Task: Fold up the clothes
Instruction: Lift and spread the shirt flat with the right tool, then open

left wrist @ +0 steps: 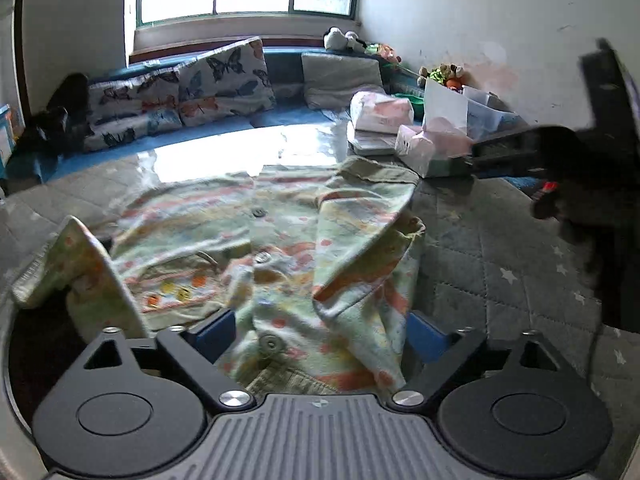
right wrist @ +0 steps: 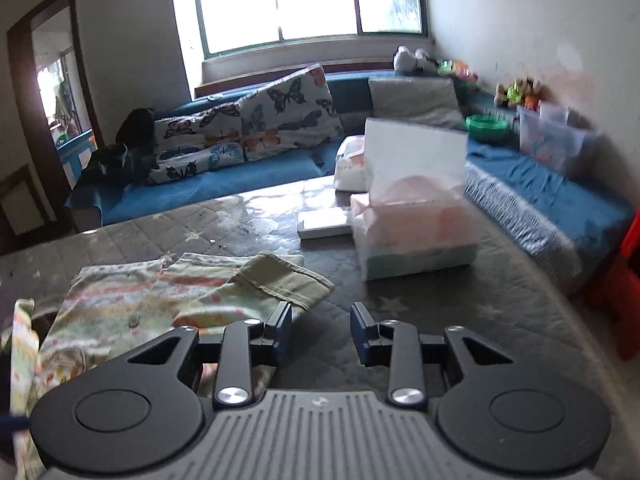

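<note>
The left gripper (left wrist: 320, 332) has its blue-padded fingers (left wrist: 214, 330) spread wide apart, one on each side of the near part of a small patterned shirt (left wrist: 280, 240). The cloth bunches up between them, but neither pad visibly pinches it. The shirt is pale green with orange and yellow stripes and prints, and a row of round buttons runs up its middle away from the gripper. Its right sleeve is folded in over the body, while its left sleeve stands up in a peak at the shirt's left side. The shirt lies on a grey quilted cover with pale stars, spread over the table (left wrist: 500, 248).

The right gripper (right wrist: 320, 326) hangs just to the right of the shirt (right wrist: 168, 292), its fingers (right wrist: 282, 326) apart with nothing between them; the left one sits over the shirt's plain green edge, and the right one is over the bare cover. In the left wrist view this gripper (left wrist: 560, 160) appears as a dark blur far to the right of the shirt.

Beyond the shirt, on the table (right wrist: 460, 300), stand pink and white packages (right wrist: 416, 236) beside a flat white box (right wrist: 326, 224). Further behind the shirt is a blue sofa (right wrist: 208, 192) with butterfly cushions (right wrist: 280, 120) under a bright window (right wrist: 308, 0).
</note>
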{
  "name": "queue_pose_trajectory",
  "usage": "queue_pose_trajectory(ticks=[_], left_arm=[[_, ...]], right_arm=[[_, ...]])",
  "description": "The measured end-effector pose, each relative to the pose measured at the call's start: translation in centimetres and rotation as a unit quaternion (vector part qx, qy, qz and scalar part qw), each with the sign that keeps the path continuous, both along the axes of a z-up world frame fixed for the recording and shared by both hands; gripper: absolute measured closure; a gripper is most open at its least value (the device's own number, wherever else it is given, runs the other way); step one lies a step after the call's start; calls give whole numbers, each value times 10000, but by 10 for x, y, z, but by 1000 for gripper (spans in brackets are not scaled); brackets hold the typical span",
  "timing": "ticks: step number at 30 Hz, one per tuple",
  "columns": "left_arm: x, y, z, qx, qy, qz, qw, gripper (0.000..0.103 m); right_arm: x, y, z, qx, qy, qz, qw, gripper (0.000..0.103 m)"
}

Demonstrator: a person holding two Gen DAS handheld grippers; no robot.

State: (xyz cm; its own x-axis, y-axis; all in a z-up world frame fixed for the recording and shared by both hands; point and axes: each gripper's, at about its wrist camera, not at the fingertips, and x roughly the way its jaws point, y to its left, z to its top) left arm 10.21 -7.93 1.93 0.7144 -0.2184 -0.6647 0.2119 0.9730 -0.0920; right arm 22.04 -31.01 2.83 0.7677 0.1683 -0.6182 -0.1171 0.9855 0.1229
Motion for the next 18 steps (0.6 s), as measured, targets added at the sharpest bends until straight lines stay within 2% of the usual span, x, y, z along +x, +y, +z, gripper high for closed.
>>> queue_pose_trajectory(ticks=[6, 9, 12, 14, 16, 18], left_arm=[[9, 0, -7, -207, 71, -83, 9997, 21], [13, -1, -9, -263, 115, -112, 9995, 25], [15, 0, -12, -339, 131, -146, 9992, 34], [17, 0, -14, -406, 177, -178, 9989, 43], [18, 0, -16, -493, 210, -219, 9983, 56], [18, -1, -17, -533, 229, -239, 9980, 61]], right_arm=[[41, 6, -24, 254, 405, -107, 9988, 70], [54, 5, -36, 539, 585, -193, 9966, 70], [57, 4, -43, 887, 695, -196, 9934, 71], [55, 4, -44, 969, 655, -182, 9930, 90], [50, 4, -39, 891, 507, -194, 9945, 97], [42, 3, -31, 801, 332, -210, 9960, 98]])
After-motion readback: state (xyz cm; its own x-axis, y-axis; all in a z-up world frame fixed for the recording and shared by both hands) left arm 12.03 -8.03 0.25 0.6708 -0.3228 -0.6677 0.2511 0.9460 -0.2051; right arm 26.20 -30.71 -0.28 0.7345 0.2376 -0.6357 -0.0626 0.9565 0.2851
